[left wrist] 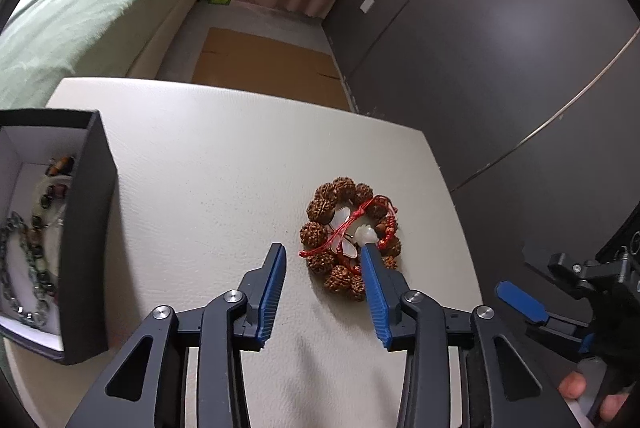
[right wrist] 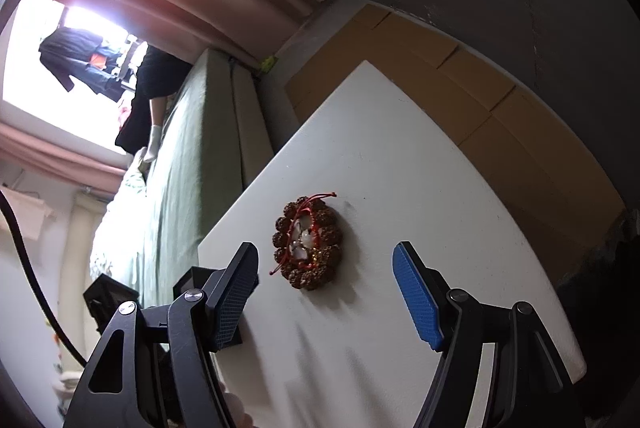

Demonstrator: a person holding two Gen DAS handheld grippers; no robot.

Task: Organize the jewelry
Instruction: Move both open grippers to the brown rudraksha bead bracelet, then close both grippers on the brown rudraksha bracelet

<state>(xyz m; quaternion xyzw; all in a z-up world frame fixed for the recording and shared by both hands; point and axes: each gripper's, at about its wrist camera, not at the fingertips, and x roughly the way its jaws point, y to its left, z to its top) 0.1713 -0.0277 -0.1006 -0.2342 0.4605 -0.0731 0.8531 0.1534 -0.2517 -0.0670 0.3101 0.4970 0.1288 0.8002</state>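
Observation:
A brown seed-bead bracelet (left wrist: 332, 205) lies in a ring on the white table (left wrist: 224, 155), with a red cord bracelet (left wrist: 374, 205) and pale stones on top of it. My left gripper (left wrist: 322, 248) is open, its right finger over the ring's near side, its left finger on bare table. The pile also shows in the right wrist view (right wrist: 306, 242). My right gripper (right wrist: 326, 256) is open and empty, just short of the pile. A black box (left wrist: 86, 228) at left holds several bracelets and a chain.
A green bed (left wrist: 80, 7) runs along the far left. Cardboard (left wrist: 260, 63) lies on the floor beyond the table. A dark cabinet wall (left wrist: 500, 47) stands at right. The right gripper (left wrist: 528, 308) shows off the table's right edge.

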